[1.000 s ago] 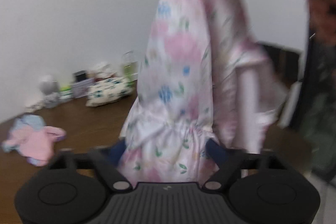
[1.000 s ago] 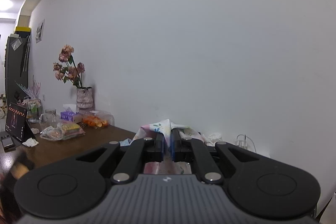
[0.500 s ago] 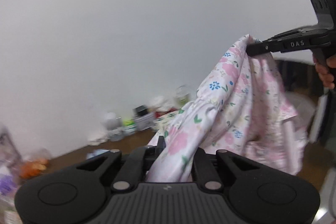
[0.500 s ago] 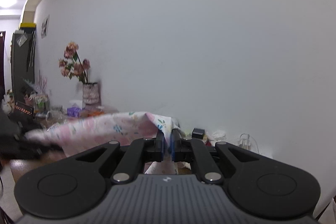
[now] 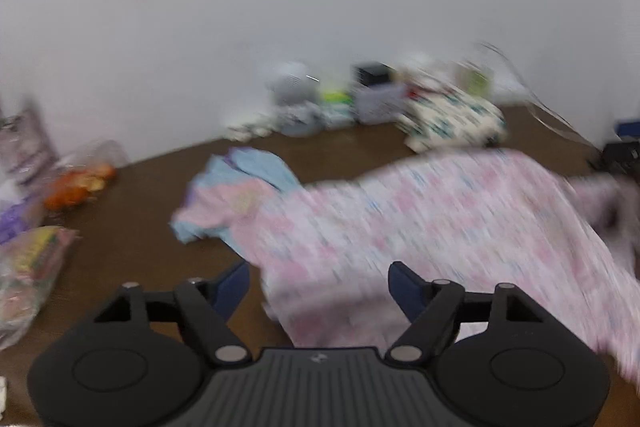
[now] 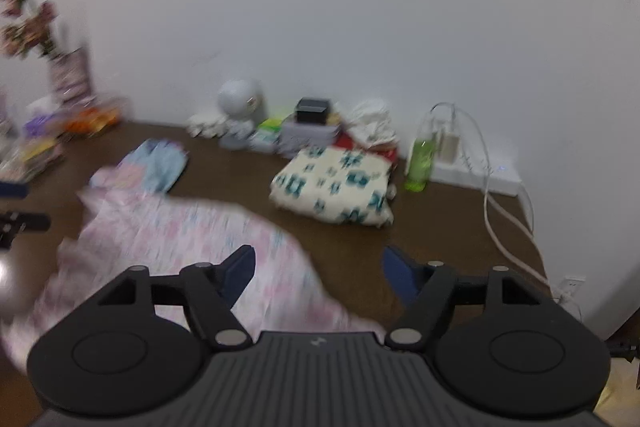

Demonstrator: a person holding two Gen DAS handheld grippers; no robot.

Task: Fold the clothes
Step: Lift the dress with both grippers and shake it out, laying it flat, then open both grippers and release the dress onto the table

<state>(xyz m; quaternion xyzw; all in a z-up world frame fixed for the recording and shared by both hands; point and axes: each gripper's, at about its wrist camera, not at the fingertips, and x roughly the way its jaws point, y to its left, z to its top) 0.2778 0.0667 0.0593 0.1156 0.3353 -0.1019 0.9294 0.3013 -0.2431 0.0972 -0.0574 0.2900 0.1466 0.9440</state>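
Fabric fills the ground ahead of both tools: one pink floral garment [image 5: 432,223] lies spread and motion-blurred on the brown table [image 5: 132,247], seen also from the right wrist [image 6: 172,247]. The left gripper [image 5: 320,283] has its jaws opening, standing wide; the garment's near edge lies between and just beyond its two blue fingertips [image 5: 234,285], and neither pad presses on it. The right gripper [image 6: 318,269] is likewise opening, its two fingertips [image 6: 240,269] spread wide, the cloth lying under the left one and bare table under the right; it grips nothing.

Beyond the left gripper, to the upper left of the floral piece, sits one small pink-and-blue garment [image 5: 236,195], touching or overlapping its edge. Farther ahead of the right gripper lies one folded cream cloth with teal print [image 6: 336,187], apart from the floral garment. Just to its right stands one green bottle [image 6: 420,163], with white cables [image 6: 500,223] trailing toward the table's edge. One vase of flowers [image 6: 68,79] stands far left by the wall.
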